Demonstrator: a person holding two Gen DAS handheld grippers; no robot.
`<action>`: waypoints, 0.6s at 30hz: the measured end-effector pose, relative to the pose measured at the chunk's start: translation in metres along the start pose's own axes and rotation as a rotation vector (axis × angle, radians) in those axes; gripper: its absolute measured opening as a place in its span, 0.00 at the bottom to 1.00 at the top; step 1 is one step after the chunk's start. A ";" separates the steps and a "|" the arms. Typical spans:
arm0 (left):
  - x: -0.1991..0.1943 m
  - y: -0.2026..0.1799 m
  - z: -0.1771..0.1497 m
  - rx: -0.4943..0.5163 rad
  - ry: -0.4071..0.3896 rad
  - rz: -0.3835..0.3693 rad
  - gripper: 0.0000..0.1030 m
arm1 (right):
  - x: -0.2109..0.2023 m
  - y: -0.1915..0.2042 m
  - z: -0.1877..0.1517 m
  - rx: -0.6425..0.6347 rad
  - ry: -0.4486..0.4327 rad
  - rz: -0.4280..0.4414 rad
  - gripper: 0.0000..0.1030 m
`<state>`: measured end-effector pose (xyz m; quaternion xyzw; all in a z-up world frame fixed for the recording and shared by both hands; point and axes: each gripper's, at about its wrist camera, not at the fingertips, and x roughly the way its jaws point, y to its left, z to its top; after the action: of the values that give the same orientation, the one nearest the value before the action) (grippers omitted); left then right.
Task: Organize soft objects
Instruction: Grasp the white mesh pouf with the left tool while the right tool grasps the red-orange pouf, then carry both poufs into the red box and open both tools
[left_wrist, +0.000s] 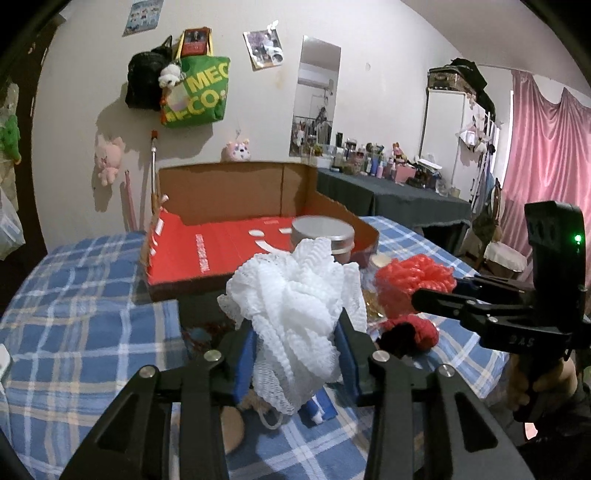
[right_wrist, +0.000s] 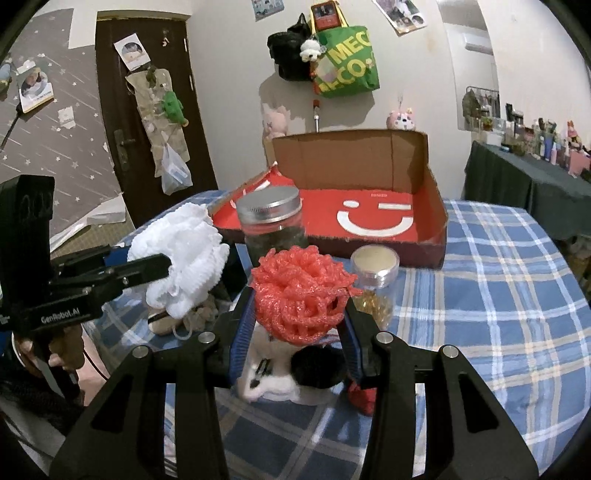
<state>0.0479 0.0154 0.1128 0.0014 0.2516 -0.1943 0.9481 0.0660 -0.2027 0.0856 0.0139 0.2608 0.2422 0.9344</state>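
A white mesh puff (left_wrist: 295, 295) fills the middle of the left wrist view, and my left gripper (left_wrist: 295, 332) is shut on its lower part, holding it clear of the table. A red mesh puff (right_wrist: 299, 288) is pinched between the blue pads of my right gripper (right_wrist: 297, 317), also lifted. Each view shows the other hand: the right gripper (left_wrist: 432, 295) with the red puff (left_wrist: 413, 277), and the left gripper (right_wrist: 155, 266) with the white puff (right_wrist: 181, 254). Behind them lies an open cardboard box (right_wrist: 439, 218) with a red floor.
A dark glass jar with a silver lid (right_wrist: 273, 225) and a small jar of yellow pieces (right_wrist: 375, 280) stand in front of the box. A black, white and red plush toy (right_wrist: 314, 365) lies under the right gripper. A blue plaid cloth (right_wrist: 498, 295) covers the table.
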 end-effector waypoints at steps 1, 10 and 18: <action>-0.002 0.001 0.002 0.001 -0.007 0.004 0.40 | -0.002 0.000 0.001 -0.003 -0.005 -0.002 0.40; -0.006 0.020 0.036 0.000 -0.047 0.025 0.40 | -0.010 -0.005 0.034 -0.048 -0.065 -0.012 0.40; 0.016 0.033 0.069 0.030 -0.022 0.007 0.40 | 0.007 -0.016 0.069 -0.103 -0.065 -0.003 0.40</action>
<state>0.1062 0.0326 0.1625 0.0146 0.2380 -0.1947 0.9514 0.1124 -0.2063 0.1396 -0.0270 0.2173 0.2532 0.9423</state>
